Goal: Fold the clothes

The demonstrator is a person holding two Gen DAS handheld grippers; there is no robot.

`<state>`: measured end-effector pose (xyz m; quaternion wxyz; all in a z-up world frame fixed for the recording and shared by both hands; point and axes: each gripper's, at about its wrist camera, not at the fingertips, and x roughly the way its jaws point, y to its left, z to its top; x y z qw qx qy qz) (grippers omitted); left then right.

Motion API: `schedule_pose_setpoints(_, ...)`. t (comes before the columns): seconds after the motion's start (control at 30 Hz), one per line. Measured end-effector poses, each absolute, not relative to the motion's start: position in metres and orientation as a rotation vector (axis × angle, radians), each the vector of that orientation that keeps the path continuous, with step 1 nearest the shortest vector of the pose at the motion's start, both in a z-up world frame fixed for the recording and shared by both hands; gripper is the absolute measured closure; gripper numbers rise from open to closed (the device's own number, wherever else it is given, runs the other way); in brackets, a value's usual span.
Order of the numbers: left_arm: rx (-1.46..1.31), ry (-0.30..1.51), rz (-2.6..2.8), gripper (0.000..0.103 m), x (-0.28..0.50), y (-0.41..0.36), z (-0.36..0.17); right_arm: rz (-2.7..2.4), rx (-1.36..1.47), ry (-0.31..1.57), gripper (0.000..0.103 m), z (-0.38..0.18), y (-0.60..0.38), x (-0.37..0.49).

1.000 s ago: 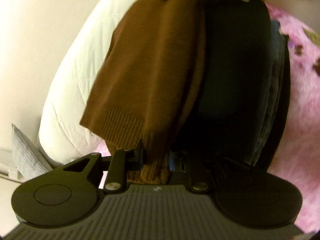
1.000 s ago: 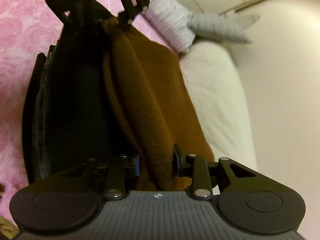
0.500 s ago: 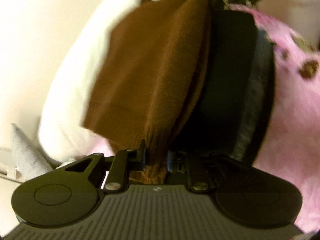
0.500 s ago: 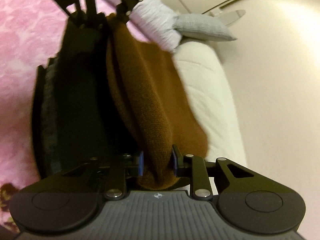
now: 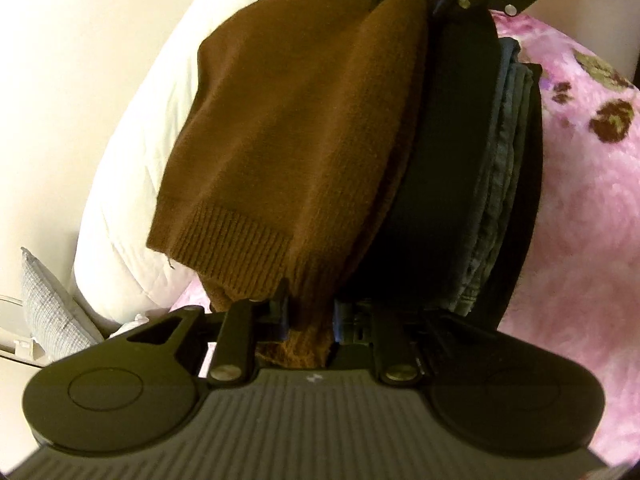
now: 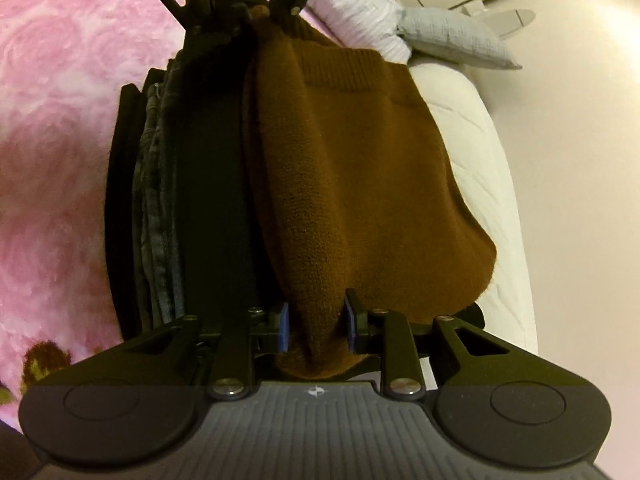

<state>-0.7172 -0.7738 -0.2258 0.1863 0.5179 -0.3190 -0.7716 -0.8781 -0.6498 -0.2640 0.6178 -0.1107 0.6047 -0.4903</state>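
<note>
I have the brown sweater (image 5: 296, 128) gripped at both ends, folded into a thick bundle and stretched between my two claws. My left claw (image 5: 308, 316) is nearly closed, its blue pads pinching a bunched ribbed edge of the knit. My right claw (image 6: 316, 322) stands a little wider and is clamped on the fatter fold at the other end; its jaws have just been opening slightly, with the sweater between them and the pads pressing on the cloth.

From the left wrist view I can see the right claw at the far end of the sweater, near the top of the frame, and the right wrist view shows the left claw the same way.

The sweater lies right against a stack of folded clothes (image 5: 496, 184): a black piece next to it, then blue denim, then another dark layer. Whether the sweater rests on the stack or hangs just beside it I cannot tell.

The stack sits on a bed with a pink fleece blanket (image 6: 52, 128). On the sweater's other side runs a white quilt (image 5: 132, 168), and a grey pillow (image 6: 452, 36) lies beyond it.
</note>
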Motion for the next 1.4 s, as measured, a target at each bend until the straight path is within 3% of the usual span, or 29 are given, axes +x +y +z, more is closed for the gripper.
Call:
schedule_pose_setpoints(0.1,1.465,-0.848,-2.195,0.079,-0.706,-0.768,-0.211,-1.116,-0.233,1.382,0.071,-0.258,-0.654,-0.876)
schedule_pose_setpoints(0.3,1.391,-0.563,-2.235,0.078,-0.694,-0.779,-0.166,-1.148,-0.053,1.339,0.07,-0.221,-0.642,-0.893)
schedule_pose_setpoints(0.5,1.173,-0.32,-2.242,0.075,-0.72,-0.818,-0.129,-1.294,0.117,1.173,0.07,-0.173,-0.647,-0.929)
schedule_pose_setpoints(0.6,1.176,-0.309,-2.257,0.074,-0.753,-0.835,-0.14,-1.352,0.15,1.082,0.07,-0.159,-0.686,-0.95)
schedule_pose_setpoints(0.8,1.298,-0.304,-2.237,0.073,-0.794,-0.856,-0.212,-1.361,0.232,0.876,0.07,-0.155,-0.796,-0.989)
schedule_pose_setpoints(0.97,1.262,-0.303,-2.238,0.073,-0.804,-0.852,-0.241,-1.342,0.452,0.876,0.07,-0.218,-0.853,-1.026)
schedule_pose_setpoints(1.13,1.296,-0.211,-2.256,0.073,-0.81,-0.866,-0.218,-1.364,0.66,0.755,0.07,-0.231,-0.861,-1.059)
schedule_pose_setpoints(1.27,1.169,-0.068,-2.272,0.07,-0.793,-0.887,-0.183,-1.386,0.576,0.693,0.07,-0.194,-0.835,-1.055)
schedule_pose_setpoints(1.4,1.127,0.076,-2.243,0.07,-0.801,-0.925,-0.185,-1.405,0.57,0.584,0.061,-0.173,-0.78,-1.051)
